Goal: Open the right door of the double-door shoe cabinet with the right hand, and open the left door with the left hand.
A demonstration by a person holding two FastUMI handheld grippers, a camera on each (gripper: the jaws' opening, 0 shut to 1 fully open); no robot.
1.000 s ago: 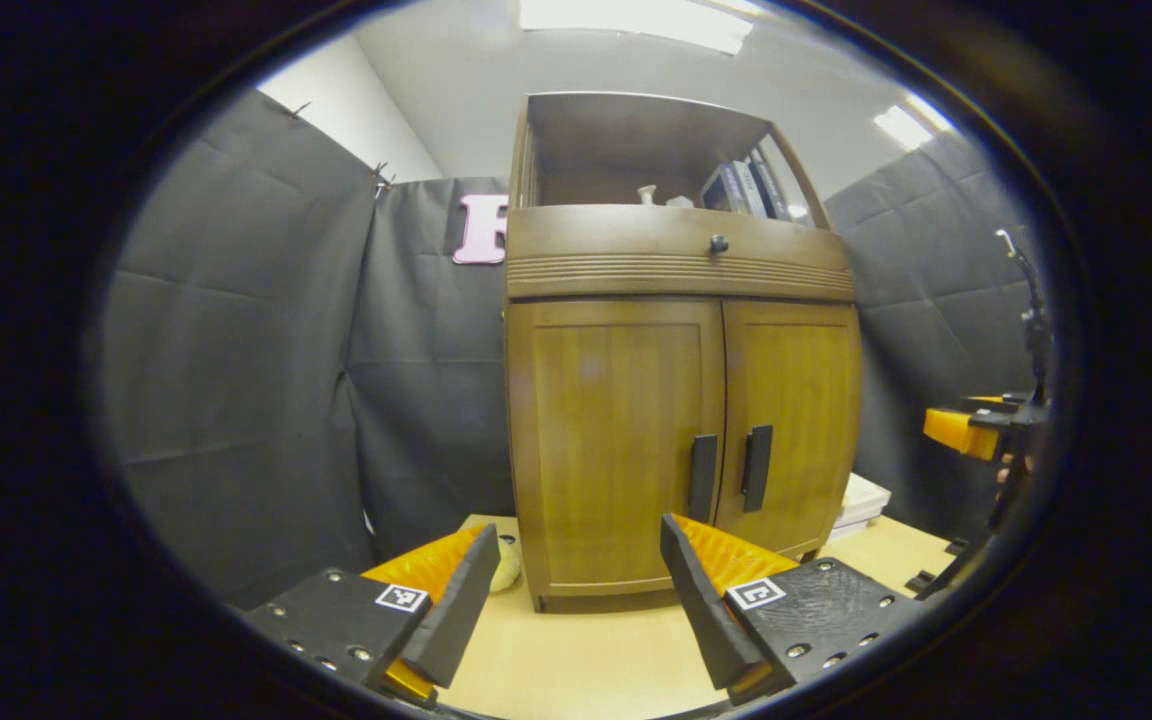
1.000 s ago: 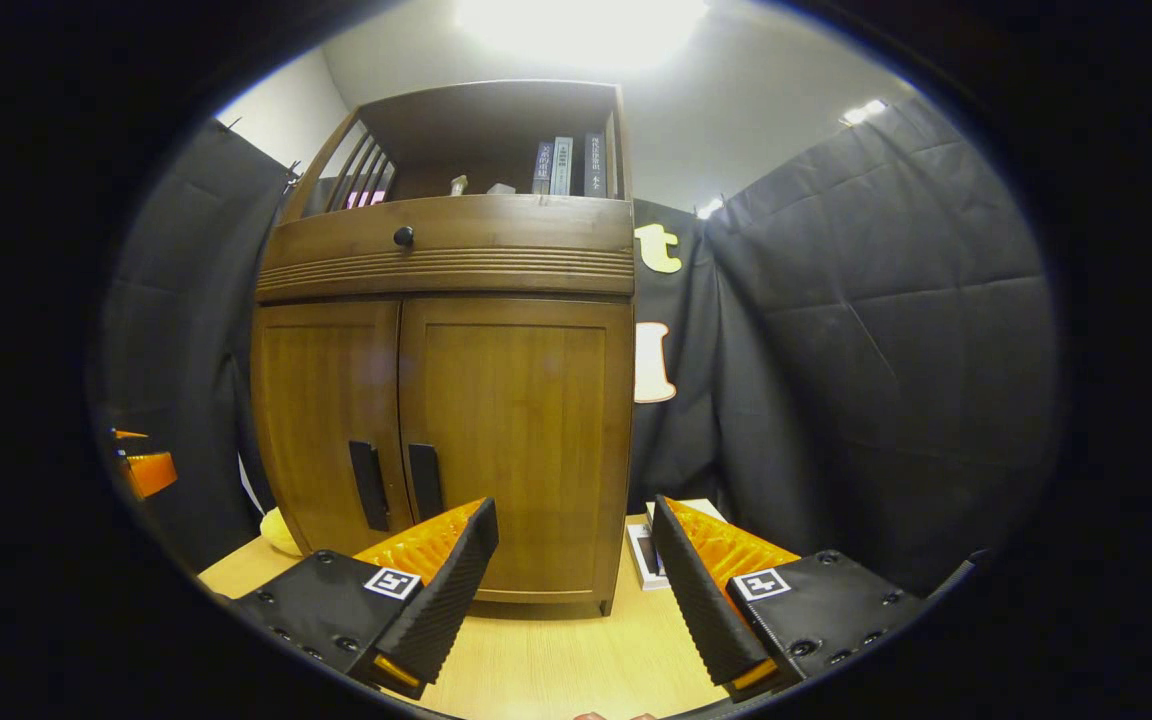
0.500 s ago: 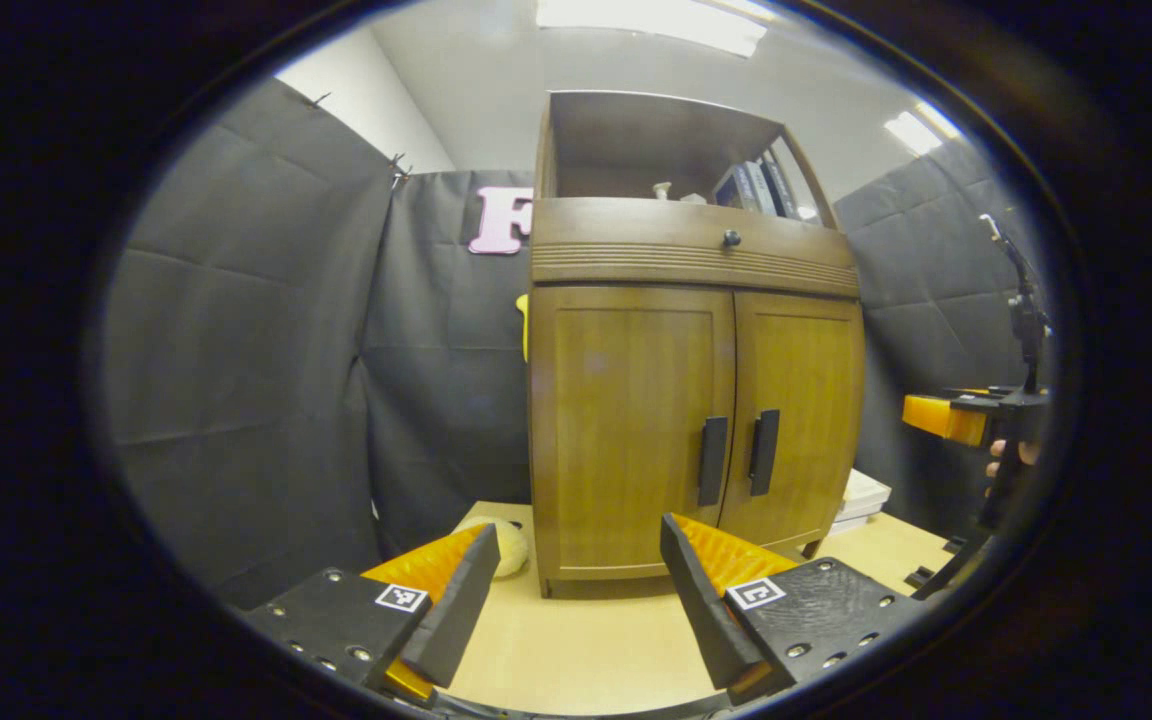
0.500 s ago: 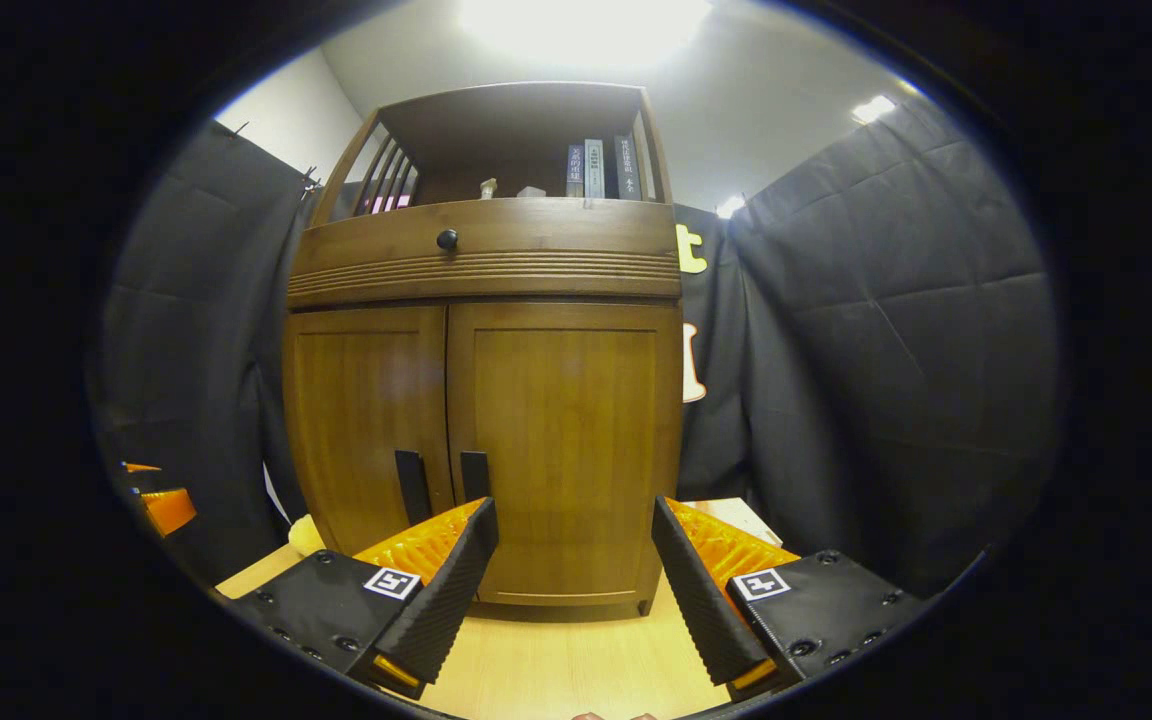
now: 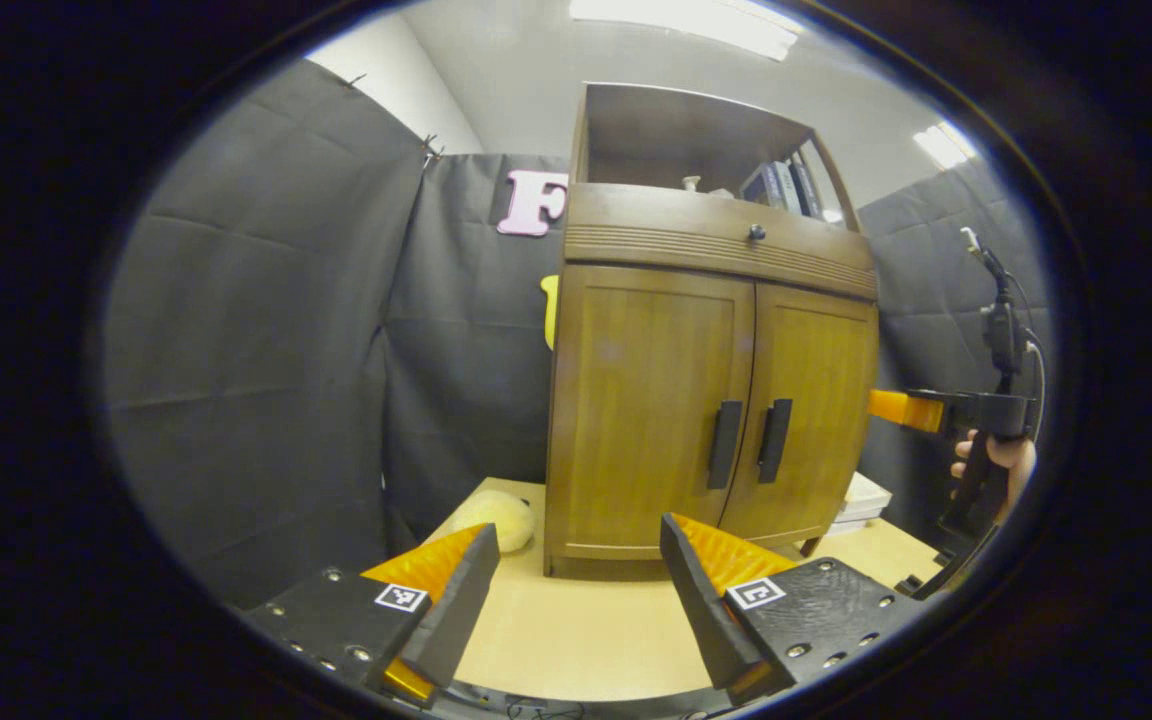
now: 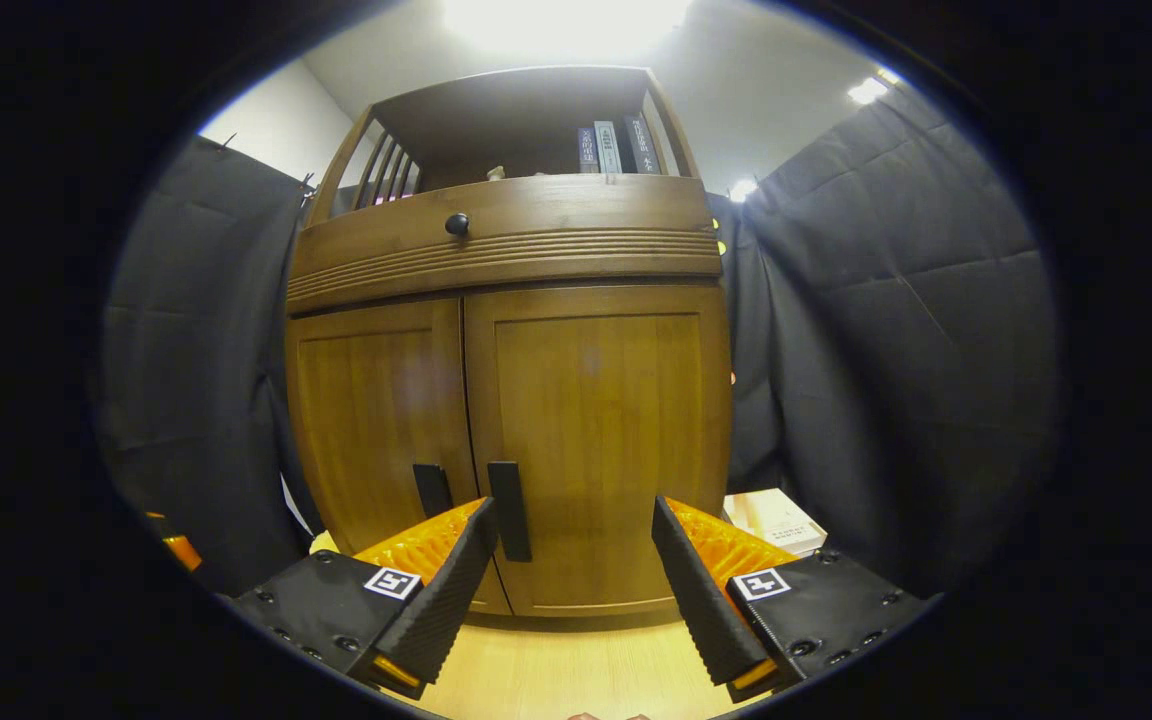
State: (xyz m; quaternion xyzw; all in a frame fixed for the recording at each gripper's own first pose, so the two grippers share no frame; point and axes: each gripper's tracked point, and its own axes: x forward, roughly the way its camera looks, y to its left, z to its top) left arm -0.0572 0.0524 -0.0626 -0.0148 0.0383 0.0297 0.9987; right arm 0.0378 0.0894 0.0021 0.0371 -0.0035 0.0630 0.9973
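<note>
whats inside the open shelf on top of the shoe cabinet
A few upright books stand at its right end, with a small pale object near the middle. The drawer front covers the shelf floor and their bases.

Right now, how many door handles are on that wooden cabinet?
2. The left door's handle and the right door's handle stand upright side by side at the middle seam. A small knob sits above on the drawer front.

black cloth walls (image 5: 266, 330), ceiling lights (image 5: 686, 15)
</note>
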